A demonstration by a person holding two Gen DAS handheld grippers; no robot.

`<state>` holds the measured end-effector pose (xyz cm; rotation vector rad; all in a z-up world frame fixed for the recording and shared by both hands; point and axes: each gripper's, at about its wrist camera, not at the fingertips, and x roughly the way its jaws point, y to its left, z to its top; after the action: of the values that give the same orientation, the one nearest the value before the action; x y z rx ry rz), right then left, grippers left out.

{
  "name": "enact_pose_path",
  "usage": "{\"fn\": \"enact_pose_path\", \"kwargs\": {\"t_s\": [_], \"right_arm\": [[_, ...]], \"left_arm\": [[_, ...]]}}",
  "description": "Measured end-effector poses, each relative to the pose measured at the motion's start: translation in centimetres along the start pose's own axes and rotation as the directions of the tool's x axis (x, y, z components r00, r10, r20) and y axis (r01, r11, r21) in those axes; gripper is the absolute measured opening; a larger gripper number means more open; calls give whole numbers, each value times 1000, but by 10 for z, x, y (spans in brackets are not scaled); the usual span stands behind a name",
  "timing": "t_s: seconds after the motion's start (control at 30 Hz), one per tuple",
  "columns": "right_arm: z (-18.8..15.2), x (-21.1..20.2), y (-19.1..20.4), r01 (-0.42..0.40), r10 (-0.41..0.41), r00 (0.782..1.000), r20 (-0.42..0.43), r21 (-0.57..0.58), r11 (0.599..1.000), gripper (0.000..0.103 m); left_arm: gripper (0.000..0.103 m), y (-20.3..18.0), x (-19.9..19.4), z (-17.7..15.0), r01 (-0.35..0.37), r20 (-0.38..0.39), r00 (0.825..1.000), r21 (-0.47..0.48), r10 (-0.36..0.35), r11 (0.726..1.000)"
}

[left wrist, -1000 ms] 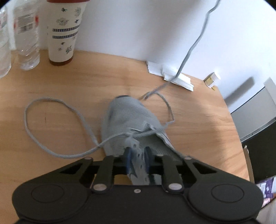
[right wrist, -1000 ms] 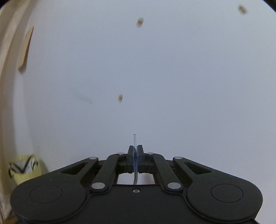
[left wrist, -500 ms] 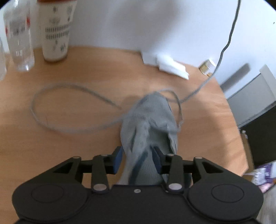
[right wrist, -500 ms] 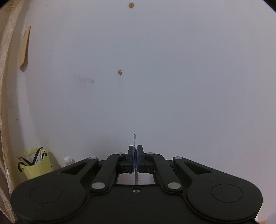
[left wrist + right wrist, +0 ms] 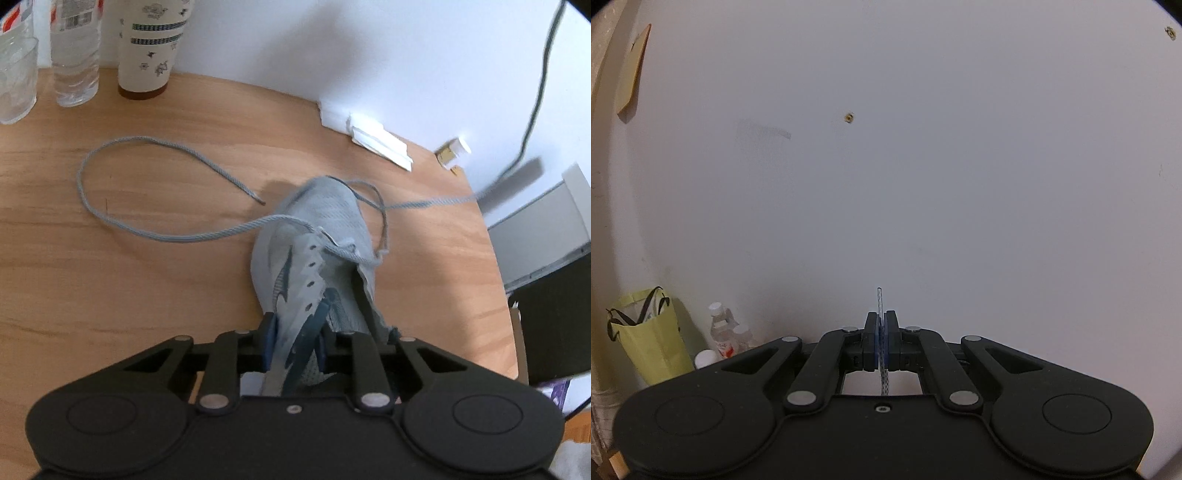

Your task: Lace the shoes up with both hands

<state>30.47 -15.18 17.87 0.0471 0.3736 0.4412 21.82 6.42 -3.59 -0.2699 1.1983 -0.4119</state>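
Observation:
A light grey shoe (image 5: 325, 236) lies on the wooden table (image 5: 147, 280), toe pointing away. My left gripper (image 5: 293, 341) is shut on the shoe's eyelet flap near the collar. A grey lace (image 5: 155, 229) runs through the front eyelets; one end loops loose on the table at left, the other end rises taut up to the right (image 5: 532, 110). My right gripper (image 5: 881, 341) is held high facing a white wall and is shut on the lace end; its clear tip (image 5: 879, 301) sticks up between the pads.
A patterned paper cup (image 5: 151, 48) and plastic bottles (image 5: 75, 51) stand at the table's back left. White folded paper (image 5: 373, 136) lies at the back edge. A cabinet (image 5: 546, 236) stands right of the table. A yellow bag (image 5: 650, 343) shows in the right wrist view.
My left gripper opened, shifted along the shoe and shut again on the eyelet flap. The shoe turned slightly. My right gripper kept the lace end and pulled it tighter, tilting downward.

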Motion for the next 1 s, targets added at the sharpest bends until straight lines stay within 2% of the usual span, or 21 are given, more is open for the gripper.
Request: {"fn": "enact_pose_path", "kwargs": {"t_s": [0.13,0.2,0.23,0.27,0.4,0.5,0.6,0.63,0.73,0.8,0.83,0.97,1.0], "right_arm": [[-9,-4,2,-18,19,1000,-24,25,1000,2],[-19,-5,8,-40,42,998,-40,52,998,2],[-24,-5,11,-43,46,998,-46,60,997,2],[-31,-5,13,-44,48,997,-56,70,997,2],[-48,-5,21,-46,53,994,-99,67,997,2],[-59,-12,23,-55,59,990,-125,39,998,2],[-68,-18,26,-60,62,986,-154,19,998,2],[-73,-19,29,-63,64,984,-167,15,998,2],[-82,-21,35,-79,80,976,-202,10,997,2],[-89,-22,41,-90,88,971,-223,0,996,2],[-92,-23,44,-95,90,971,-222,-12,995,2],[-99,-25,61,-127,117,973,-198,-39,991,2],[-100,-25,62,-136,125,972,-201,-43,990,2]], "left_arm": [[21,-3,-2,0,-28,-12,1000,44,28,999],[28,-5,-4,2,-41,0,999,70,41,997],[35,-7,-7,3,-48,14,999,86,47,995],[37,-8,-12,4,-53,38,998,103,49,993],[38,-22,-50,10,-38,170,985,217,1,975],[39,-27,-81,20,1,280,957,256,-75,967],[43,-28,-112,37,81,380,908,254,-177,964],[44,-30,-124,45,108,416,884,258,-212,960],[46,-34,-142,54,177,473,833,264,-287,948],[46,-33,-148,61,261,483,801,250,-354,932],[46,-31,-147,64,287,482,796,231,-365,930],[46,-20,-135,74,330,461,812,142,-358,933],[46,-16,-134,77,361,459,806,120,-374,925]]}}
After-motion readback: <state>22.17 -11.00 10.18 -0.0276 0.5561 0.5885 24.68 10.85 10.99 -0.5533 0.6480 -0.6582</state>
